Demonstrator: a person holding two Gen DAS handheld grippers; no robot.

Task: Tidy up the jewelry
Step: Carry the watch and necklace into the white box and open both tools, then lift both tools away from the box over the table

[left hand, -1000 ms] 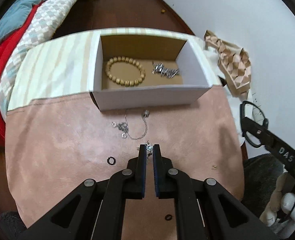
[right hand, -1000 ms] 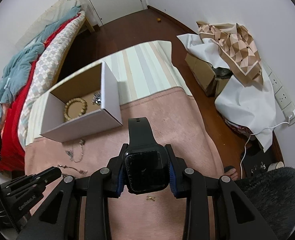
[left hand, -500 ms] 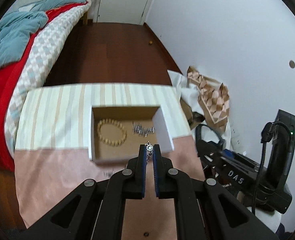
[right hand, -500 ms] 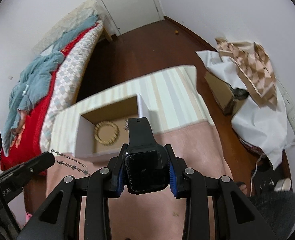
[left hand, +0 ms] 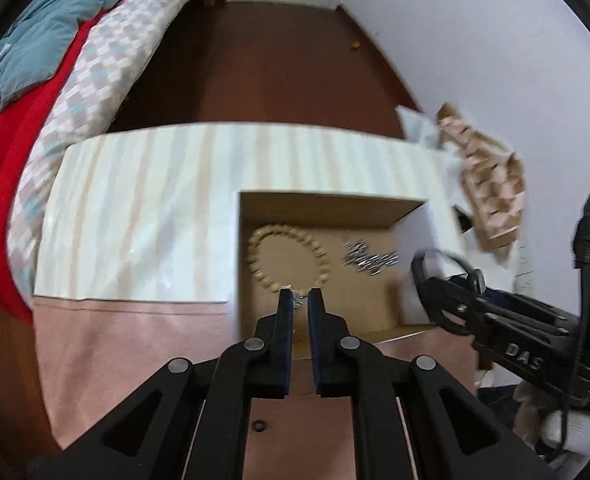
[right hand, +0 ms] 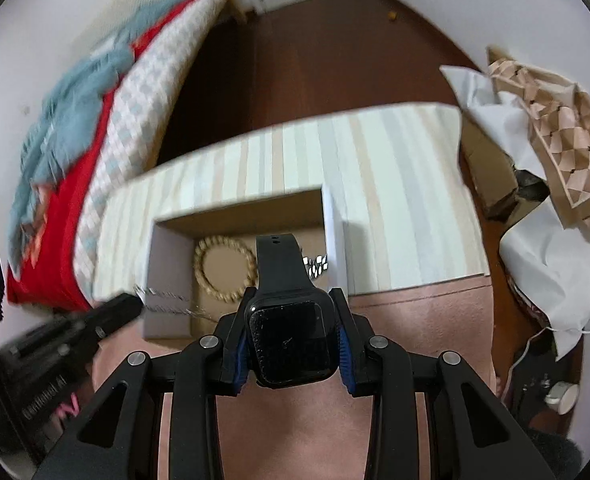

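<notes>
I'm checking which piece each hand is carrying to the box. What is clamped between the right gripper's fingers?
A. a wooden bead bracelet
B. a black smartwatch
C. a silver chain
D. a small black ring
B. In the right wrist view the right gripper is closed on the case of a black smartwatch, strap pointing forward over the open box, where the bead bracelet already lies.
</notes>
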